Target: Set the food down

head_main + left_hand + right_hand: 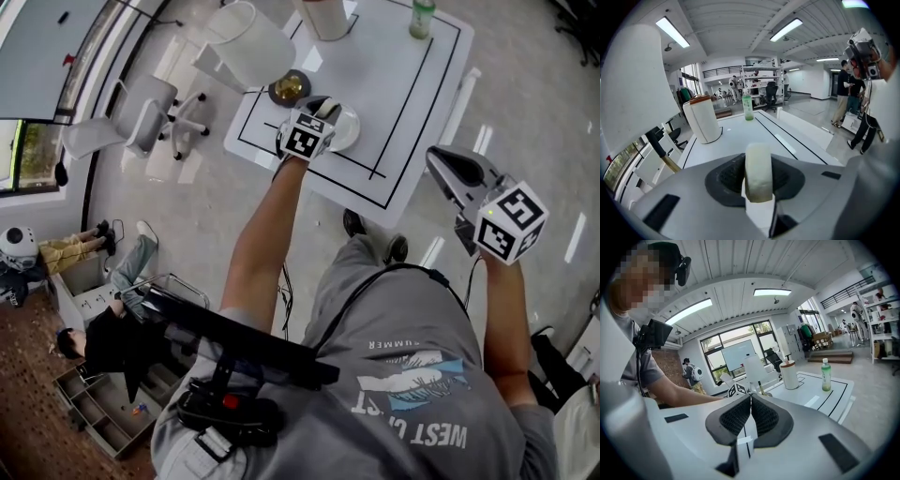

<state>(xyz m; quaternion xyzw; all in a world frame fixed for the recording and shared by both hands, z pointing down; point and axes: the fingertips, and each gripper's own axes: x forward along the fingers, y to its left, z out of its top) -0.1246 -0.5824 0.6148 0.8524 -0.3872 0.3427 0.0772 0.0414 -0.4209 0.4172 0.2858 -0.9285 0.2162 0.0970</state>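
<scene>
Left gripper (758, 179) clamped on pale round food (758, 161), edge-on, likely for clean release | food hangs by white dish (347, 128) on table (740, 136) | right gripper (750, 416) pressed together, empty, held aside | green bottle (748, 108) far, clear.

Smooth white table (736, 137) (faintly glossy); pale food (758, 172) looks matt, perhaps doughy.

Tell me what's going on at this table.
A person works two handheld grippers at a white table. The left gripper is shut on a pale, round piece of food and hangs over a white dish near the table's front edge; the food has not been let go yet. The right gripper is shut and empty, held out beside the table.
</scene>
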